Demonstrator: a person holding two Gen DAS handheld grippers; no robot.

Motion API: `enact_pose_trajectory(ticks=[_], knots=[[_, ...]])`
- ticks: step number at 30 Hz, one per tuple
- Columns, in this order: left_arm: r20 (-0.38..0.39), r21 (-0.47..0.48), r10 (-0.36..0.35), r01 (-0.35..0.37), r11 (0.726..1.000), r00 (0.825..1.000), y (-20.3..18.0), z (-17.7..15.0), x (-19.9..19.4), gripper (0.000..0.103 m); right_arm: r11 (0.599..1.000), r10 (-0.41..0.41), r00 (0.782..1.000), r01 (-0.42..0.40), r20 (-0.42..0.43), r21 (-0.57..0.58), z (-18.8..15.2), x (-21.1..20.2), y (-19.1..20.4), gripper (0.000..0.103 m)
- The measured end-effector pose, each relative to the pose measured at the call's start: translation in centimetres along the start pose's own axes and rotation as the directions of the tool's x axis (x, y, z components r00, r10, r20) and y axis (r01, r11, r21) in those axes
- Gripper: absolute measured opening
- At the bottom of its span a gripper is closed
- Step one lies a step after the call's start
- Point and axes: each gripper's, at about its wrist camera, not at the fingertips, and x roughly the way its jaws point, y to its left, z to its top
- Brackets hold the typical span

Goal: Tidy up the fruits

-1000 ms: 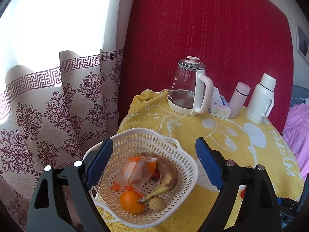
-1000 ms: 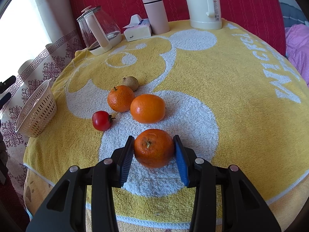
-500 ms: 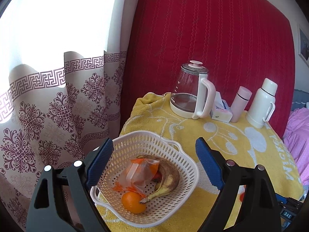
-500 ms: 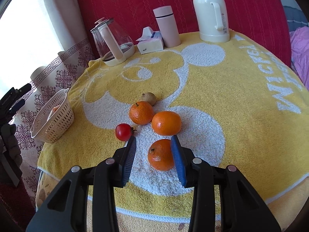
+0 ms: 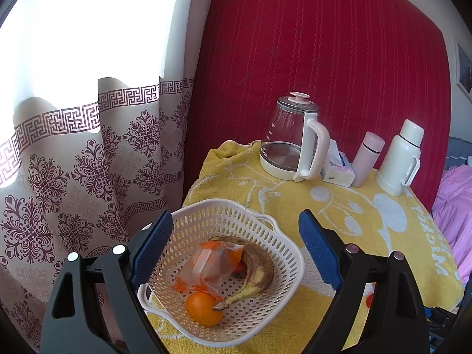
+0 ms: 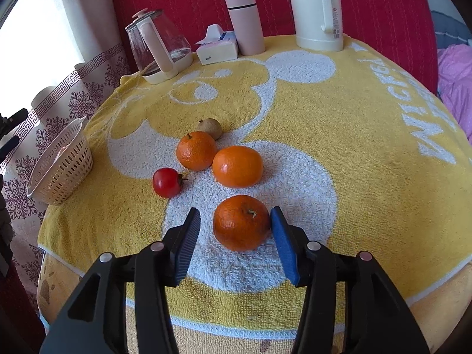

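round table under a yellow towel, fruit and drinkware on top

the table (image 6: 368,177) wears a yellow towel (image 6: 324,112) with a white cartoon print and lettering. just ahead of the right claw (image 6: 234,236), between its fingers, sits a tangerine (image 6: 241,221); beyond it lie an orange (image 6: 237,165), a second tangerine (image 6: 196,150), a small brown fruit (image 6: 211,127) and, left of the claw, a red tomato (image 6: 166,182). far left at the towel's edge stands a white basket (image 6: 63,165). along the far rim stand a glass kettle (image 6: 157,48), a tissue box (image 6: 217,48), a pink flask (image 6: 245,23) and a white thermos (image 6: 318,11).
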Motion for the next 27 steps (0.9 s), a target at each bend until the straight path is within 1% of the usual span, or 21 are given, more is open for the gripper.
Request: enact_pose_trajectory(ticks=[2, 4, 5, 7, 10, 13, 17, 22, 27], knots=[[0.002, -0.006, 0.001, -0.001, 1.0, 1.0, 0.2, 0.0, 0.0, 0.089, 1.0, -0.006, 1.0, 0.006, -0.019, 0.009, -0.1, 0.6, -0.2, 0.05], [0.005, -0.013, 0.004, -0.004, 1.0, 1.0, 0.4, 0.1, -0.1, 0.089, 1.0, -0.004, 1.0, 0.004, -0.011, 0.001, 0.0, 0.4, 0.0, 0.042], [0.006, -0.018, 0.006, -0.006, 1.0, 1.0, 0.6, 0.2, -0.1, 0.089, 1.0, -0.007, 1.0, 0.007, -0.009, -0.007, 0.0, 0.3, 0.2, 0.04], [0.008, -0.028, 0.011, -0.011, 1.0, 1.0, 1.0, 0.3, -0.2, 0.089, 1.0, -0.002, 1.0, 0.001, -0.012, -0.016, 0.1, 0.3, 0.6, 0.04], [0.017, -0.049, 0.02, -0.019, 0.999, 1.0, 1.8, 0.5, -0.5, 0.089, 0.999, 0.029, 0.999, -0.03, -0.014, -0.024, 0.3, 0.1, 1.5, 0.04], [0.028, -0.075, 0.029, -0.026, 0.997, 0.999, 2.7, 0.8, -0.9, 0.089, 0.996, 0.084, 0.996, -0.084, -0.018, -0.032, 1.2, 0.0, 3.1, 0.04], [0.04, -0.102, 0.038, -0.033, 0.994, 0.998, 3.9, 1.2, -1.3, 0.089, 0.982, 0.174, 0.985, -0.174, -0.013, -0.07, 3.2, -0.2, 6.9, 0.04], [0.052, -0.135, 0.045, -0.038, 0.99, 0.998, 5.2, 1.4, -1.7, 0.089, 0.946, 0.281, 0.96, -0.278, -0.007, -0.166, 5.6, -0.3, 13.7, 0.04], [0.049, -0.154, 0.049, -0.041, 0.987, 0.998, 5.9, 1.5, -1.6, 0.089, 0.908, 0.344, 0.939, -0.339, -0.022, -0.247, 7.1, 0.5, 20.7, 0.04]])
